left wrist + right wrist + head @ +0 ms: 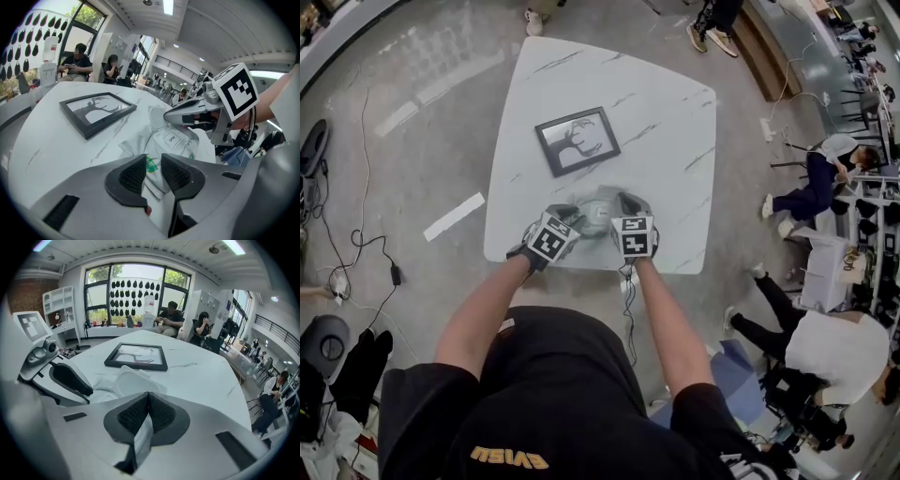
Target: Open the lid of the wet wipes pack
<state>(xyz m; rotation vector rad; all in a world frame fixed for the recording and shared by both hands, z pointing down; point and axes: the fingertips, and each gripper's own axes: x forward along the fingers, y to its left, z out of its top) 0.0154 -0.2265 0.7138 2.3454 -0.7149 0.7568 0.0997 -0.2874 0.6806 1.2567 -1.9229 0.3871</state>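
The white wet wipes pack (598,208) lies near the front edge of the marble table (666,122), between my two grippers. In the left gripper view its "OPEN" lid label (171,138) lies flat on top of the pack. My left gripper (152,165) is shut on the pack's near end, where a green print shows between the pads. My right gripper (149,401) is shut on a thin white strip of the pack's film that hangs down between its pads. Seen from the left gripper view, the right gripper's fingers (185,111) reach over the pack's far side.
A black picture frame (577,141) lies flat on the table behind the pack. Bare tabletop stretches to the right of the frame. Cables lie on the floor at the left, and people sit beyond the table at the right (816,187).
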